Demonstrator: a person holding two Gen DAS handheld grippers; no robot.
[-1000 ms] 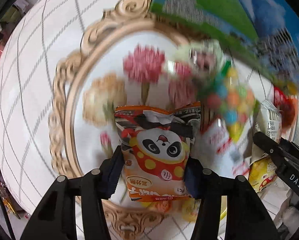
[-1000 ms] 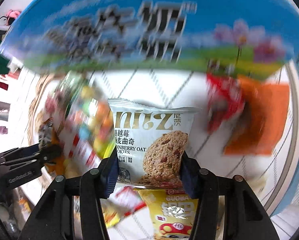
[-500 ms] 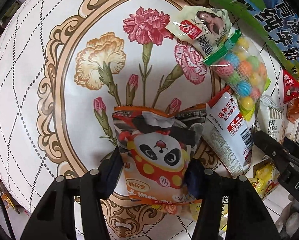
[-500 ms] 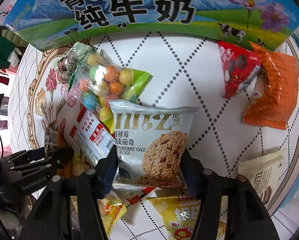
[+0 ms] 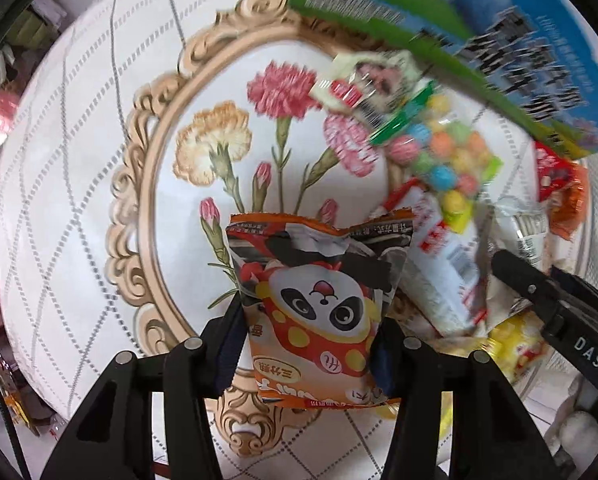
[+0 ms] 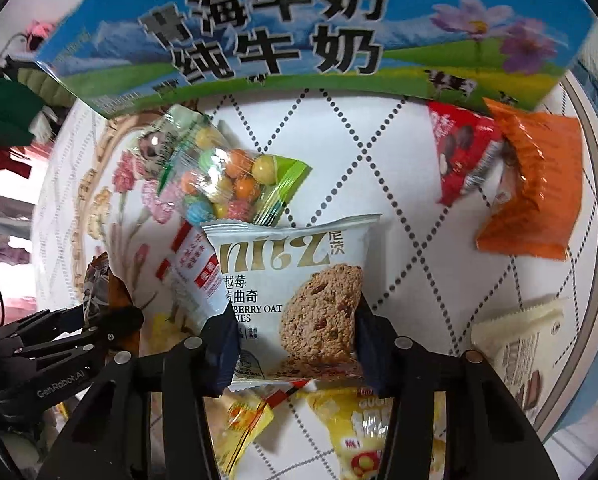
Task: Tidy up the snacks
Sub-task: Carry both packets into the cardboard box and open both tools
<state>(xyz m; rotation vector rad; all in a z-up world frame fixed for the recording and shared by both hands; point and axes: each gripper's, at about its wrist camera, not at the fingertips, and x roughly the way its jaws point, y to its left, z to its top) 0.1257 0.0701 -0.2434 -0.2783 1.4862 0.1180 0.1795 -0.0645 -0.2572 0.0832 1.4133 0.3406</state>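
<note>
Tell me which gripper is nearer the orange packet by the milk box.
Right. The orange packet lies just right of the right gripper; the left gripper is far across the table.

We read "海牛奶 / 纯牛奶" on the milk box [image 6: 299, 28], "BERRY OAT" and "尼茨" on the cookie packet [image 6: 295, 284], "GenRobot.AI" on the left tongs [image 6: 59, 344], and "DAS" on the right tongs [image 5: 555, 308].

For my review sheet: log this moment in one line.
left gripper: shut on panda snack packet | right gripper: shut on oat cookie packet | both over table
</note>
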